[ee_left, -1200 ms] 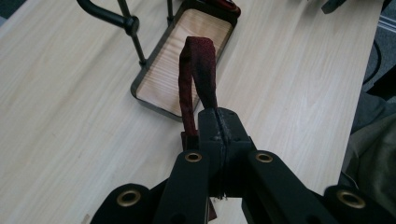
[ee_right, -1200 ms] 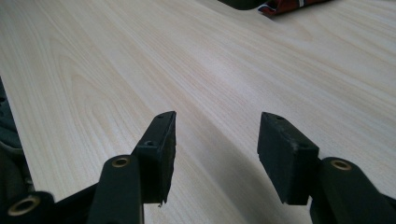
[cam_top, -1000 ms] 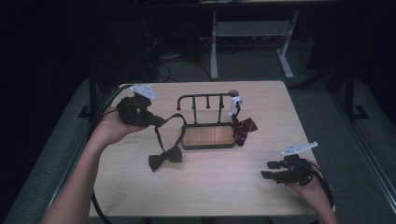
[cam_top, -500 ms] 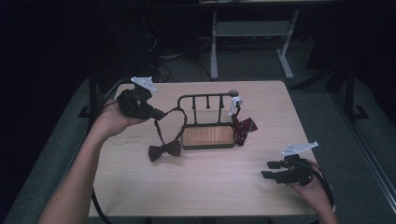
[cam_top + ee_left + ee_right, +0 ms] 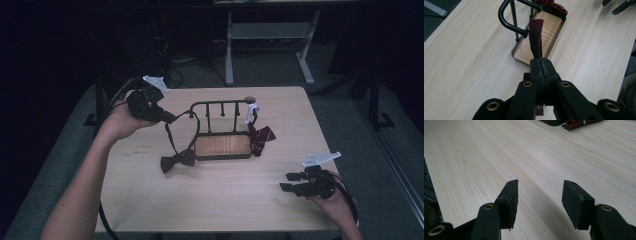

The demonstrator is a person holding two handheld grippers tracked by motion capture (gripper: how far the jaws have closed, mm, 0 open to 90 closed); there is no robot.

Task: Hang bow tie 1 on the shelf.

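Observation:
My left gripper (image 5: 167, 118) is shut on the dark red strap (image 5: 536, 40) of a bow tie (image 5: 177, 160), held above the table's left part. The strap loops down to the bow, which rests on the table left of a black wire rack (image 5: 222, 107) with a wooden base (image 5: 223, 145). In the left gripper view the strap runs up from the closed jaws toward the rack's curved bar (image 5: 506, 18). A second red patterned bow tie (image 5: 261, 139) lies against the rack's right end. My right gripper (image 5: 289, 182) rests open near the front right corner, with bare table between its jaws (image 5: 539, 195).
The light wooden table (image 5: 225, 195) has open room in front of the rack and between the hands. A white tag or clip (image 5: 252, 110) sits at the rack's right post. A metal stand (image 5: 265, 35) stands on the dark floor behind the table.
My left gripper has risen and moved back toward the table's far left, drawing the strap up; the bow has slid a little along the table. The right hand has stayed put.

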